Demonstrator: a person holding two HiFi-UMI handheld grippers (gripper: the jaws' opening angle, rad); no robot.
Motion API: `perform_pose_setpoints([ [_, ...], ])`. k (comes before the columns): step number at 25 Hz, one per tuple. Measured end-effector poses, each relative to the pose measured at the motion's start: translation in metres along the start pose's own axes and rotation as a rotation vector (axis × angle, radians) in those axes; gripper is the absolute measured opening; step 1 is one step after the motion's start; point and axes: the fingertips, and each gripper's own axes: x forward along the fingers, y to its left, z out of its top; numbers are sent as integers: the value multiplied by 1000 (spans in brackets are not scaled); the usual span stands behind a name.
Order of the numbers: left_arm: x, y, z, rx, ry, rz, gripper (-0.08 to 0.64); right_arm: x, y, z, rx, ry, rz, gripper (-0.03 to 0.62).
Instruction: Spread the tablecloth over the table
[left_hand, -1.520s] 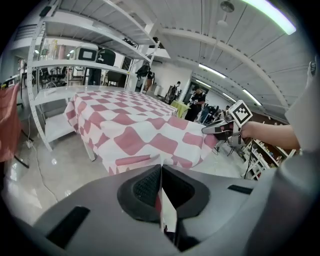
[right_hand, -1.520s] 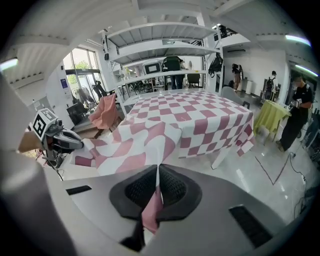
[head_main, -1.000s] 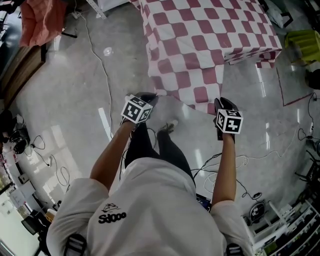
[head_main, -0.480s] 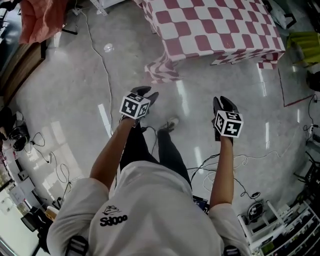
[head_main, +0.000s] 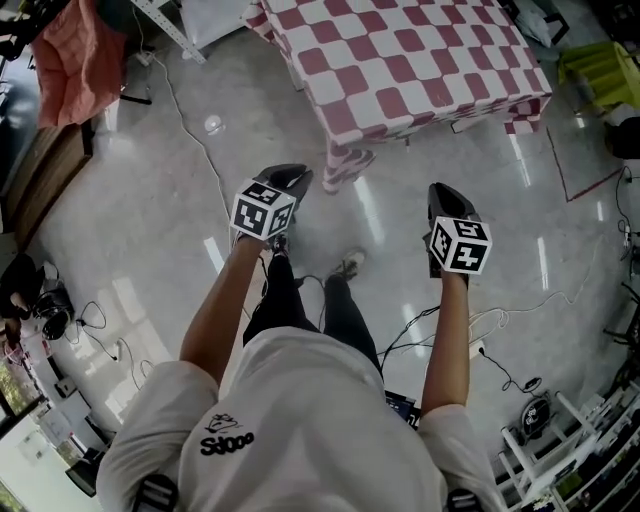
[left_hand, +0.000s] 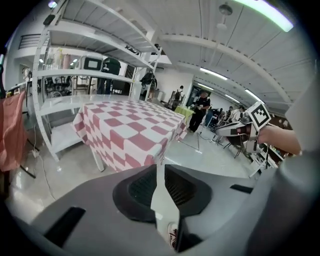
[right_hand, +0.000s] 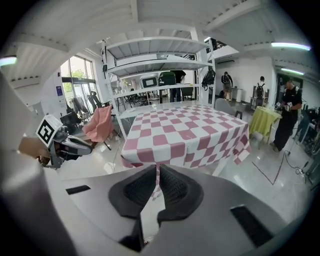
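At the far left, nothing of the task: just a pink cloth (head_main: 75, 55) slung over a rack, out of the way. Next along, the left gripper (head_main: 293, 178), raised over bare floor (head_main: 130, 190) and well apart from the table (left_hand: 98, 159); jaws narrow and closing, with nothing between them but a glimpse of floor and a shoe. Probably held back to judge the drape, not to grip. Up the middle, the tablecloth (head_main: 400, 60), red-and-white checked, lying over the tabletop and hanging down the sides, one bunched corner dangling low at the near left. Likely wants a tug there to hang even. Then the right gripper (head_main: 445, 192), level with its partner and equally clear of the cloth, jaws down to a thin slit and closing, empty too. At the far right, a yellow-green cover (head_main: 600, 65) on other furniture, unrelated. As for writing: only black-and-white square patterns on the two cubes, no words; across the white shirt (head_main: 300, 400), dark lettering reading roughly "Sdooo", not certain.
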Motion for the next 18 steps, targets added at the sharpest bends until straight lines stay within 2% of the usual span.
perform_pose_setpoints([
  [7,-27,-7,103,161,-114,-48,40,-40,2,85,-59,-139,-80,23],
  [12,-47,-18,173,326,-202,-52,40,-73,10,142,-157,-214,-144,23],
  [18,-80,-31,238,421,-310,-81,38,-111,25,192,-190,-296,-182,23],
])
